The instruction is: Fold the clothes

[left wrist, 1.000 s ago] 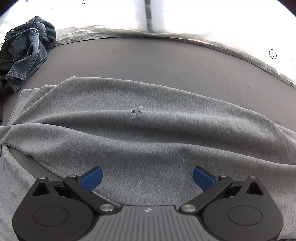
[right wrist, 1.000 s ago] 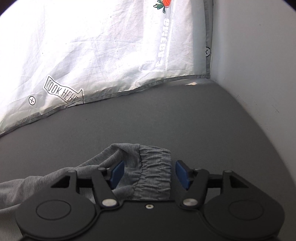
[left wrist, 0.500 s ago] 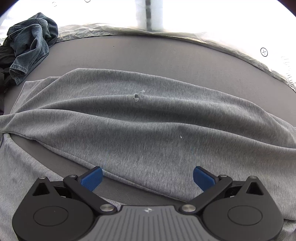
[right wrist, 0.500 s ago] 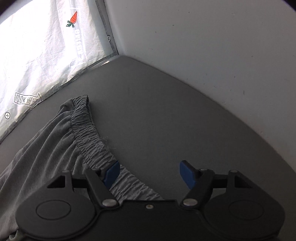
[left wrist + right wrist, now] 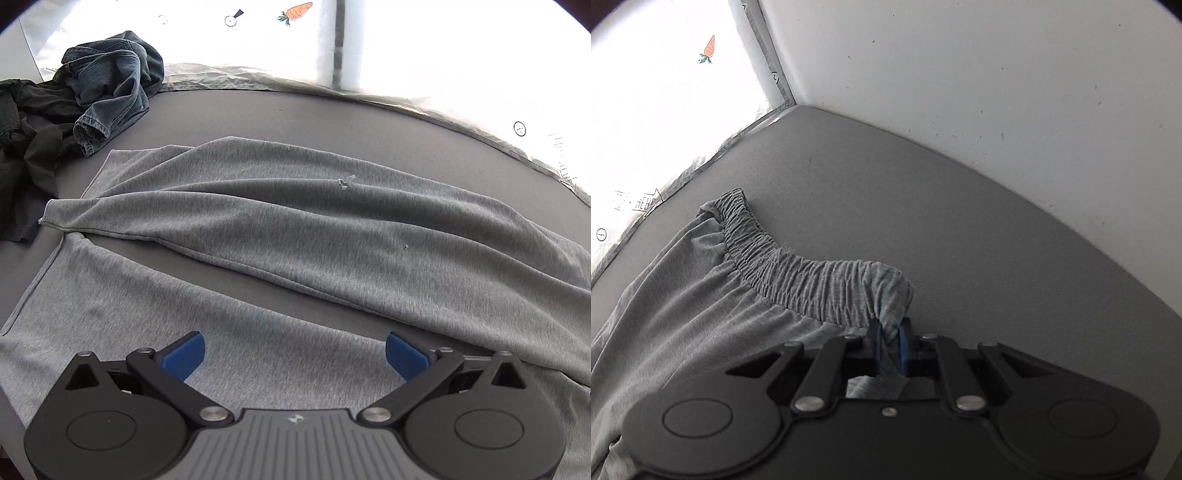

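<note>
A pair of grey sweatpants (image 5: 295, 236) lies spread on the dark grey table (image 5: 280, 114), its two legs running left with a strip of table between them. My left gripper (image 5: 293, 356) is open and empty, hovering over the near leg. In the right wrist view, my right gripper (image 5: 888, 343) is shut on the near end of the elastic waistband (image 5: 798, 273), pinching a fold of it between the blue pads. The rest of the pants (image 5: 665, 314) trail off to the left.
A heap of blue jeans (image 5: 110, 85) and dark clothes (image 5: 26, 147) sits at the table's far left. A white printed sheet (image 5: 443, 48) hangs behind the table. A white wall (image 5: 997, 74) bounds the table's right side.
My right gripper turned right along the waistband and closed on its near end; it was open before. My left gripper drew back toward the near leg, staying open.
</note>
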The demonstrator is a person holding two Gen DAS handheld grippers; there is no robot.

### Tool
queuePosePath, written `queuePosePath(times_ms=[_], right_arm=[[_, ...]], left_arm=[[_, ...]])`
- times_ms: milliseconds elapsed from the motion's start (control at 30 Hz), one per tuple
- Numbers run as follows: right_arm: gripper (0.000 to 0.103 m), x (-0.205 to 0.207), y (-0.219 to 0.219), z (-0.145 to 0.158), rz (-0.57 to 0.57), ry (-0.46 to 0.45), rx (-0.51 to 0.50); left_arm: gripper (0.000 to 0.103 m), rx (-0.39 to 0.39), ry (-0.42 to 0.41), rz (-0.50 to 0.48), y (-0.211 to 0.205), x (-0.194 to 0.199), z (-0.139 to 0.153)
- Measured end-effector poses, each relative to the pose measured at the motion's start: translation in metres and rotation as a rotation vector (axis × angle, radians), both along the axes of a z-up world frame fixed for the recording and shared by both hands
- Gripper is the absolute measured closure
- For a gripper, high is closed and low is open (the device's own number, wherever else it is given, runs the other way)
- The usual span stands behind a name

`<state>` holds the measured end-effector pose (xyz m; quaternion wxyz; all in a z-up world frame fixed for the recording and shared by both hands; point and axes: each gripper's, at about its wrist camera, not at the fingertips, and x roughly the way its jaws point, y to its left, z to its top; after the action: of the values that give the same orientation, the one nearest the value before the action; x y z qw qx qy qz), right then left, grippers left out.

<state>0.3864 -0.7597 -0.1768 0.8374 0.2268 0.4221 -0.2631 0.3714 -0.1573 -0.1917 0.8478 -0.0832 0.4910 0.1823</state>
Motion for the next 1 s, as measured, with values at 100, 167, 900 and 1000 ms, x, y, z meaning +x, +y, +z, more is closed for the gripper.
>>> queuePosePath(times_ms=[100,167,900,1000], right_arm=[[0.093,-0.010,-0.007,-0.012,-0.045,0.030,0.016],[0.090,-0.012,-0.002,-0.020,-0.047,0.046,-0.005],[0.002,-0.016,0.216,0.005,0.364,-0.005,-0.165],[0.001,-0.010,0.270,0.000,0.429,0.000,-0.149]], left_arm=[[0.000,-0.020,0.000,0.063,0.019,-0.027,-0.003],[0.000,-0.037,0.003,0.102,0.031,-0.044,-0.007],[0.001,-0.038,-0.054,0.140,0.185,-0.103,0.000],[0.001,-0.027,-0.068,0.129,0.219,-0.088,0.001]])
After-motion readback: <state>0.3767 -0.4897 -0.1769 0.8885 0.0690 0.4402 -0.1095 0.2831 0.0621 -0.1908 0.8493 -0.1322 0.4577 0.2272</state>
